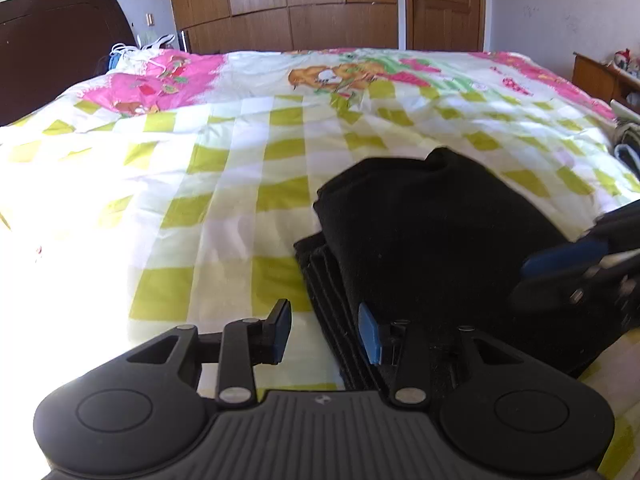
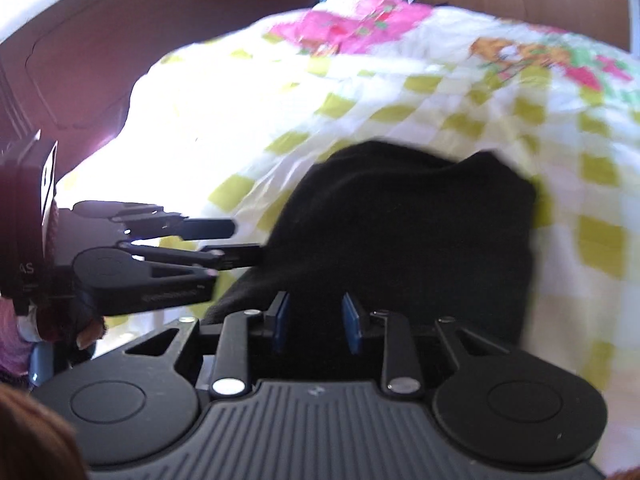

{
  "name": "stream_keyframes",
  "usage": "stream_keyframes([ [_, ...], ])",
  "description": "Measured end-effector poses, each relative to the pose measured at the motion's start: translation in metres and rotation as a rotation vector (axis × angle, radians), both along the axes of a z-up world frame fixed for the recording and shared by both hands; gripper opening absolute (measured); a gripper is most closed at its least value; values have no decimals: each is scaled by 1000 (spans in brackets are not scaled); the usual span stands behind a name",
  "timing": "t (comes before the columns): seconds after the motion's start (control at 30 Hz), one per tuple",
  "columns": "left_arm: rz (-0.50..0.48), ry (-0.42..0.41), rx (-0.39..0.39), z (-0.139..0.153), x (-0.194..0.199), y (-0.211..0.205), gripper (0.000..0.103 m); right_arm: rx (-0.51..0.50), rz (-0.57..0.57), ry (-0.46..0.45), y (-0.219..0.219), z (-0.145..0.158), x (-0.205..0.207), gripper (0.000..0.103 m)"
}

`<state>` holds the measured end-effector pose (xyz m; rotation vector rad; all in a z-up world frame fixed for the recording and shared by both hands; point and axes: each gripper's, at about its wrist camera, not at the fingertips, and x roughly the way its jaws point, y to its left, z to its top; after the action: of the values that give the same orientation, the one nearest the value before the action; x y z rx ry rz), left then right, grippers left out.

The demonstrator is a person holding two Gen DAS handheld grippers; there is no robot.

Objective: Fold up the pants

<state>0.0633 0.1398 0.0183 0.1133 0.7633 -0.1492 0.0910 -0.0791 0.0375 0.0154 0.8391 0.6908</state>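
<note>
A: Where are the pants [image 1: 432,236] found, and what is around them?

B: They are laid as a dark folded bundle on the checked bedcover [image 1: 224,168], on the side away from the dark headboard [image 1: 52,48]. The wardrobe [image 1: 280,4] is seen far behind them.

A: What may go wrong from here?

B: It is judged that the fold can be spoiled. The upper layer is puffed, with a raised bump at the end far from the headboard side, and a ribbed band is left uncovered under it. If the cloth is caught by a finger while a tool is taken back, the top layer may be dragged open.

A: How are the pants oriented?

B: The long axis seems to be directed from the near edge of the bed toward the wardrobe, slightly slanted. The band end is nearest to the tools. This is only estimated, because of lens distortion.

A: And the tools?

B: The left gripper [image 1: 326,332] is held spread over the band edge, nothing pinched. The right gripper [image 2: 316,322] is also parted; black cloth lies beyond its pads, but no pressing is seen.
</note>
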Motion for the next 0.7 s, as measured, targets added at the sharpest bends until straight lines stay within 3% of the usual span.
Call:
stream_keyframes([
  [0.13, -18, -7, -135, 4, 7, 2, 52, -33, -103, -19, -45, 1, 8, 44],
  [0.23, -27, 26, -235, 0, 14, 3, 53, -10, -179, 52, -68, -18, 26, 48],
  [0.3, -37, 58, -241, -7, 19, 2, 58, 56, -188, 125, -75, -31, 37, 50],
  [0.4, -49, 70, -174, -20, 24, -2, 66, 103, -166, 160, -77, -43, 47, 58],
  [0.47, -42, 69, -155, -30, 26, 1, 88, 150, -150, 197, -78, -50, 55, 60],
  [0.53, -8, 79, -205, -37, 30, 12, 94, 201, -143, 236, -77, -59, 63, 63],
  [0.6, 2, 104, -253, -44, 35, 18, 95, 235, -133, 256, -73, -69, 70, 61],
  [0.63, 3, 104, -254, -45, 36, 17, 93, 247, -146, 262, -70, -73, 72, 54],
  [0.67, -1, 106, -264, -45, 36, 14, 86, 246, -156, 266, -69, -72, 73, 48],
  [0.7, -14, 112, -300, -44, 35, 11, 78, 252, -162, 274, -71, -69, 74, 36],
])
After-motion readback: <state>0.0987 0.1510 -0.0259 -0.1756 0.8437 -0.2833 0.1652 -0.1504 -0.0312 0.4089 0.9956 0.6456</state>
